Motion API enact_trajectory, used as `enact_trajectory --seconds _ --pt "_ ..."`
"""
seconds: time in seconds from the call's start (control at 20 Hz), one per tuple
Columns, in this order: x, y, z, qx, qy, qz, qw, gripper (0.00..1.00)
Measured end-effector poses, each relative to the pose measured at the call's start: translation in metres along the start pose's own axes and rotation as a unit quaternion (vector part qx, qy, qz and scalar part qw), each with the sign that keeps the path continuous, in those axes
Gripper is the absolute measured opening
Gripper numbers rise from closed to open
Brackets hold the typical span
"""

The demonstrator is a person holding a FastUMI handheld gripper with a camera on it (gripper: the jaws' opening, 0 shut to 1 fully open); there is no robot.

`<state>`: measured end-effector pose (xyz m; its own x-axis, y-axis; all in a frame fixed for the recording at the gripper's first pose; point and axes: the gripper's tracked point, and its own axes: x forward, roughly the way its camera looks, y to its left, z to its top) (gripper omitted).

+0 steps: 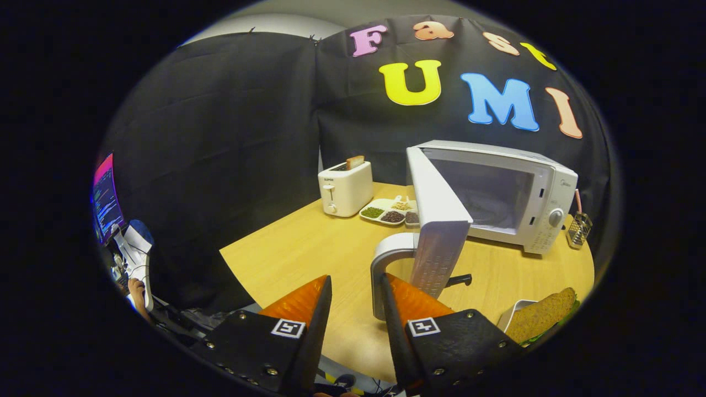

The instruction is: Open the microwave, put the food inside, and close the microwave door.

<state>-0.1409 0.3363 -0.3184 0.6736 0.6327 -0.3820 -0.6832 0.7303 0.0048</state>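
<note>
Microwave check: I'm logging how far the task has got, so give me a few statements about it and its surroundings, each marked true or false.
1. The microwave door stands open. True.
2. The sandwich lies inside the microwave. False: it rests on a white dish on the table, beside the fingers.
3. The gripper is shut on the door handle. False: the fingers are apart, with the handle just ahead of them.
4. A toaster holds a slice of bread. True.
5. A divided tray sits between toaster and microwave. True.

Demonstration booth, mock kitchen: round wooden table (309, 248) with microwave (496, 193), toaster (346, 188), divided snack tray (389, 212); black cloth backdrop (220, 127); computer monitor (105, 198) alongside.
</note>
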Motion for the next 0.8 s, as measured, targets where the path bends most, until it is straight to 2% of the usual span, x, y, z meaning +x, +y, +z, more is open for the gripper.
enact_trajectory --seconds 0.3,0.55,0.7,0.8 --pt "0.025 0.046 -0.007 -0.013 0.011 0.036 0.999 0.53" --pt "0.043 0.074 -0.001 -0.032 0.011 0.082 0.996 0.53" --pt "0.031 0.093 0.025 -0.021 -0.012 0.135 0.991 0.54" --pt "0.006 0.096 0.043 -0.037 -0.029 0.162 0.986 0.54"
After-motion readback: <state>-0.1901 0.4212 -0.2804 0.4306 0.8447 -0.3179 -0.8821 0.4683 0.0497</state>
